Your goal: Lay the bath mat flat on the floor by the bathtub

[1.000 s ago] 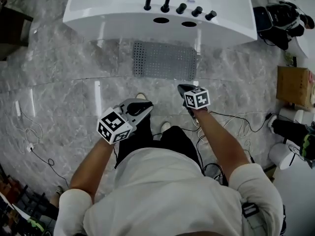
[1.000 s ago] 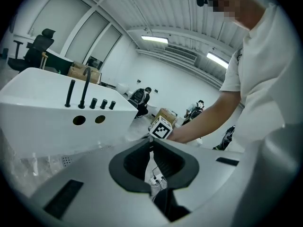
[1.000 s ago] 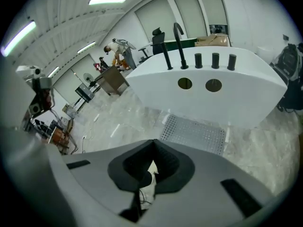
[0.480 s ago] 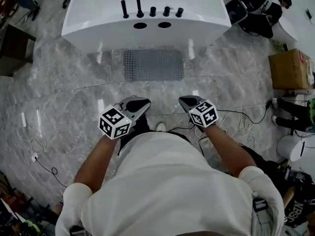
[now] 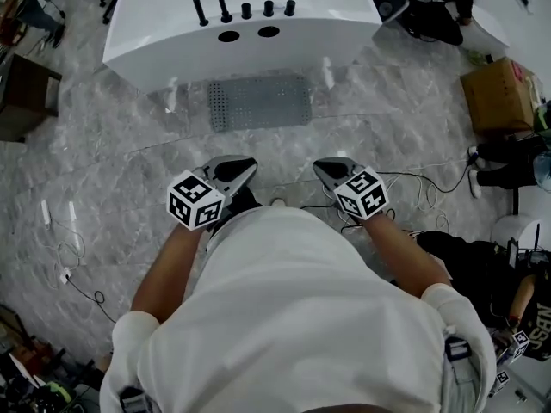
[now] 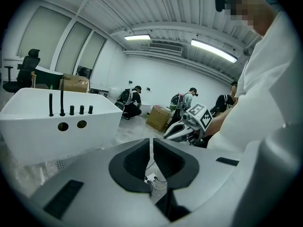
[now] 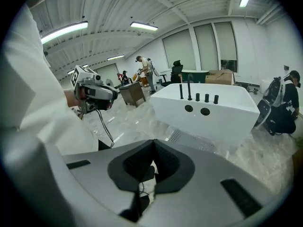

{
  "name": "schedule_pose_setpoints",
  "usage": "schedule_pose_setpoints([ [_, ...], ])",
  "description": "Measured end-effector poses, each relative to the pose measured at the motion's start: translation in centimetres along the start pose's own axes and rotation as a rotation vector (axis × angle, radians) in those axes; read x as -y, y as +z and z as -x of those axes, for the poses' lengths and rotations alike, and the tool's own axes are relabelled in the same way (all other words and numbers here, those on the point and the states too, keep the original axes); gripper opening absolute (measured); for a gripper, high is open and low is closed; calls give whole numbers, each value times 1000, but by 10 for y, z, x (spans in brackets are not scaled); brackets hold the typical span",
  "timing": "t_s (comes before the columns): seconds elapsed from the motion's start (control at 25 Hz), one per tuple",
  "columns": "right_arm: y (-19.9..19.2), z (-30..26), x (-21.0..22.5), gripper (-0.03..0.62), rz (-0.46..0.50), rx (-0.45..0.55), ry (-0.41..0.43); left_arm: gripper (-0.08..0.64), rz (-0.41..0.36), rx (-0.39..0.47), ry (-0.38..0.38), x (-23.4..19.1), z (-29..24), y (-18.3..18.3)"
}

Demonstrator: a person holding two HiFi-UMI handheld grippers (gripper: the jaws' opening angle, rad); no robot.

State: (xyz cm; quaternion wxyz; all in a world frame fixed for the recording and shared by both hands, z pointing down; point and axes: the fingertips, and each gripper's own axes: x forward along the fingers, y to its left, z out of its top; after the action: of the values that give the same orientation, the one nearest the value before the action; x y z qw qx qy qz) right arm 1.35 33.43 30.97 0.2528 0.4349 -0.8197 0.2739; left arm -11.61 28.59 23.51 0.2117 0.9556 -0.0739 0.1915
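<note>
The grey perforated bath mat (image 5: 258, 101) lies flat on the marble floor right against the front of the white bathtub (image 5: 250, 33). Both grippers hang well short of it, close to the person's chest. My left gripper (image 5: 248, 165) is shut with nothing in it, and so is my right gripper (image 5: 319, 167). In the right gripper view the jaws (image 7: 152, 147) meet, and the mat (image 7: 189, 140) shows below the tub (image 7: 208, 110). In the left gripper view the jaws (image 6: 151, 145) touch, with the tub (image 6: 61, 122) at the left and only a corner of the mat (image 6: 60, 164) showing.
Cables (image 5: 413, 198) trail on the floor at the right near a cardboard box (image 5: 498, 97). More cables (image 5: 60, 252) lie at the left. A dark stool or table (image 5: 26, 97) stands at the far left. People crouch and stand in the background beyond the tub.
The view has pulled back from the tub, so the mat and tub sit farther off. Both grippers have drawn a little apart and stay shut and empty.
</note>
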Motion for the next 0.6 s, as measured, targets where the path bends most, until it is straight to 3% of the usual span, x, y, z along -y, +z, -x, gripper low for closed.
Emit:
schedule_pose_setpoints([
  [0.6, 0, 26, -28, 9, 26, 74, 15, 35, -18, 14, 25, 36, 14, -11],
])
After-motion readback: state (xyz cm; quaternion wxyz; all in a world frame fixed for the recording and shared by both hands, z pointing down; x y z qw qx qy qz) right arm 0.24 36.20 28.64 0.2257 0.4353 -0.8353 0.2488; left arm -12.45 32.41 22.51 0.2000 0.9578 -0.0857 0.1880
